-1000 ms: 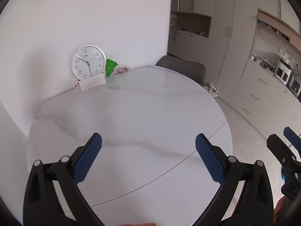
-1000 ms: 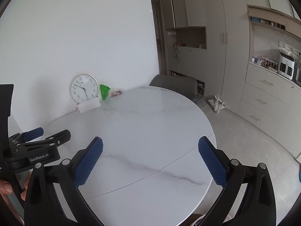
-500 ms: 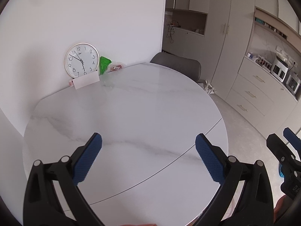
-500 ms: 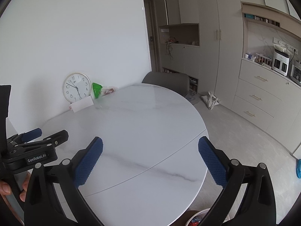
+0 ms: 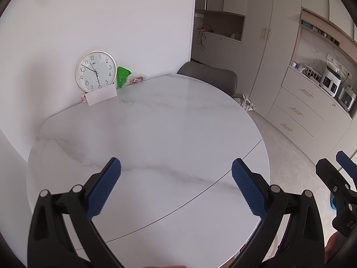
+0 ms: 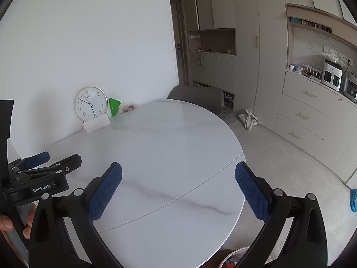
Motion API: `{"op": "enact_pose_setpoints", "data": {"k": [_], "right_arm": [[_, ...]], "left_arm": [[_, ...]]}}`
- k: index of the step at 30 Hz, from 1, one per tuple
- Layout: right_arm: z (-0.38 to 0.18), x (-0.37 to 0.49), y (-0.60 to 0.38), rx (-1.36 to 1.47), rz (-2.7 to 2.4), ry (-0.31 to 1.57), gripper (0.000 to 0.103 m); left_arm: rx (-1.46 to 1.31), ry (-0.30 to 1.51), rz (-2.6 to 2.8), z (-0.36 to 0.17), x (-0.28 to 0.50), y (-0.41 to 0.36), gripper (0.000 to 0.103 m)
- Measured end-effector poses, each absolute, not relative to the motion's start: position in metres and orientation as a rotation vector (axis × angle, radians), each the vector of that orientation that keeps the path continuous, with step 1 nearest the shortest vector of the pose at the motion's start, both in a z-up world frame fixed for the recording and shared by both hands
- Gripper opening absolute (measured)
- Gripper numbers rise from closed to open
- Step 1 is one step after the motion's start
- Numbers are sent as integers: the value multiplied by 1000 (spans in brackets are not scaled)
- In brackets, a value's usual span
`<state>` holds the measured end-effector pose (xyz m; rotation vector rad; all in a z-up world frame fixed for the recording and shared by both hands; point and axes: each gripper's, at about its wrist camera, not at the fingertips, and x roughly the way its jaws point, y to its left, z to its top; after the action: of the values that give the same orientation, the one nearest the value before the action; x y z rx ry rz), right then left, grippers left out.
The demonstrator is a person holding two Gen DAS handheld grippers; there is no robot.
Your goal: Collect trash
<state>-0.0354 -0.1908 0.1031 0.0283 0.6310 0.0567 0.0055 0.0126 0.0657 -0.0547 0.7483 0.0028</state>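
A round white marble-patterned bench [image 5: 156, 138] with a thin seam across its near part stands against a plain white wall, with a grey upholstered chair [image 5: 212, 76] at its far edge. Beige floor-to-ceiling cabinets [image 6: 245, 44] and drawers line the room's right side, and white kitchen appliances [image 6: 332, 76] stand on the counter there.

At the bench's far edge by the wall, a round gold-rimmed wall clock [image 5: 96, 70] leans upright behind a white card [image 5: 101, 96]. Just right of the clock stands a crumpled green plastic wrapper [image 5: 122, 77], its long axis roughly upright, and beside that lies a clear packet with red contents [image 5: 137, 79], stretched along the wall line.

The left gripper [image 5: 176, 185] hangs above the near bench with its blue-padded jaws spread wide, holding nothing; the right gripper [image 6: 178, 186] does the same. Both pieces of trash lie well apart from either gripper, ahead and to the left. A white bin rim [image 6: 236, 253] shows below the bench edge in the right wrist view.
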Motion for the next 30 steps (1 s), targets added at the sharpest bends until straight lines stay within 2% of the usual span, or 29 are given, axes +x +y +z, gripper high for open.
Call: {"op": "enact_pose_setpoints", "data": {"k": [30], "right_arm": [[102,-37,-191,23,56,634,101]], "left_arm": [[-43,751,-10,65,1,9,95]]}}
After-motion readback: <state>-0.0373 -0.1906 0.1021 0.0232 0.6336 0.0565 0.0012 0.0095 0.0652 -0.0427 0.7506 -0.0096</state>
